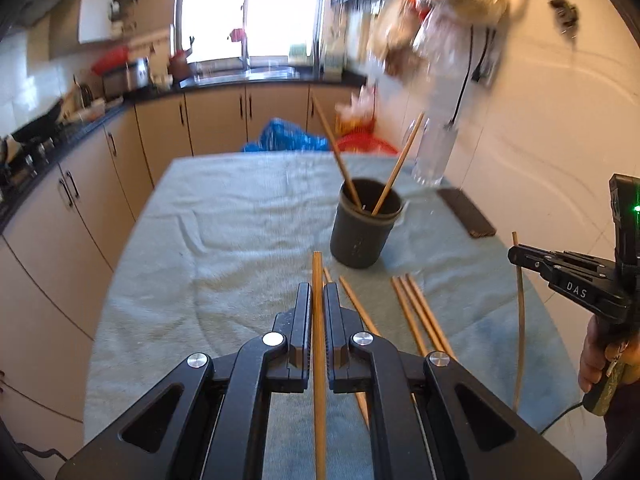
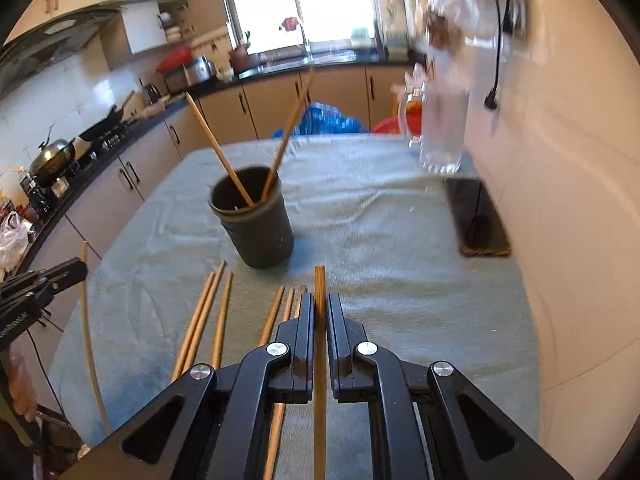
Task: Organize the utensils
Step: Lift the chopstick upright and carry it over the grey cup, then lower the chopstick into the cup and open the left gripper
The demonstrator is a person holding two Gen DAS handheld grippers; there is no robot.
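Left gripper (image 1: pixel 317 304) pinches one chopstick (image 1: pixel 318 360); right gripper (image 2: pixel 320 312) pinches another chopstick (image 2: pixel 319 380). Dark cup (image 1: pixel 362 224) on the bench (image 1: pixel 240 220) holds two; loose chopsticks (image 1: pixel 420 316) lie just beside the cup.

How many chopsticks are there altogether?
10 chopsticks: two standing in the dark cup, one clamped in the left gripper, one in the right gripper, six lying on the towel in two threes. More may hide beneath the jaws.
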